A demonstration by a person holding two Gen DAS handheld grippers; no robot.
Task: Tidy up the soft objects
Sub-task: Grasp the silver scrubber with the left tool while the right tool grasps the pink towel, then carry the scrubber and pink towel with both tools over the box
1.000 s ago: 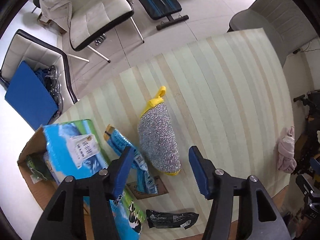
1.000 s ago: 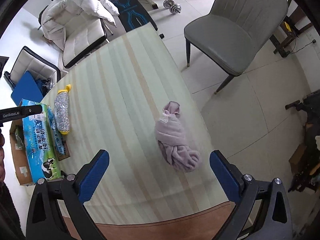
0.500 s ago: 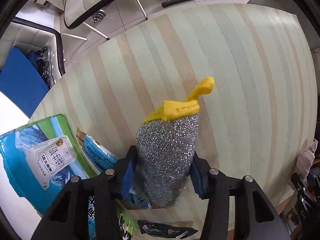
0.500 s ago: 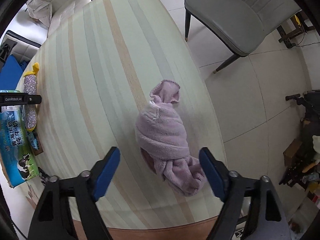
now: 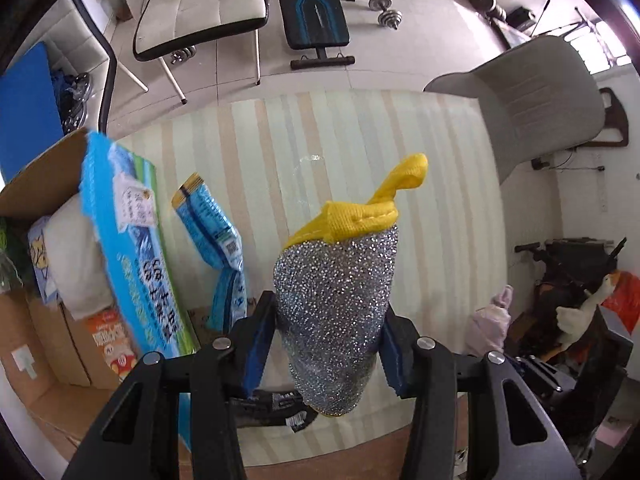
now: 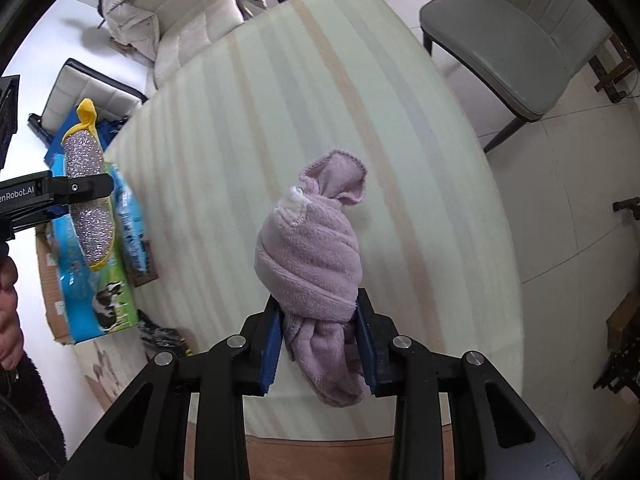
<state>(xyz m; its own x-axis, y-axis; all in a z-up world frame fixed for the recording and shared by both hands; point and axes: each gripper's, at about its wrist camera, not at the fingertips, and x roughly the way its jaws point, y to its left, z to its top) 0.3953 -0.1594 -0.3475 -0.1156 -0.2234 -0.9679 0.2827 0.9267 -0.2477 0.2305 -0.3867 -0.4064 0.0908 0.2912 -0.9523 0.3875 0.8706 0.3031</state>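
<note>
My left gripper point(image 5: 326, 344) is shut on a silver glittery scrubbing mitt point(image 5: 336, 312) with a yellow cuff and loop, held up above the striped table point(image 5: 248, 148). The mitt also shows in the right wrist view point(image 6: 90, 204), gripped at far left. My right gripper point(image 6: 320, 344) is shut on a rolled pink towel point(image 6: 312, 264), lifted just above the table point(image 6: 240, 128). The towel shows small in the left wrist view point(image 5: 490, 320).
A blue milk carton box point(image 5: 132, 256) and a blue packet point(image 5: 216, 220) lie at the table's left, beside an open cardboard box point(image 5: 48, 320). A black pouch point(image 5: 276, 408) lies near the front edge. A grey chair point(image 6: 516, 44) and white chairs point(image 5: 200, 4) stand around.
Both grippers closed: the left on the glittery mitt, the right on the pink towel. Both objects have been lifted off the table.
</note>
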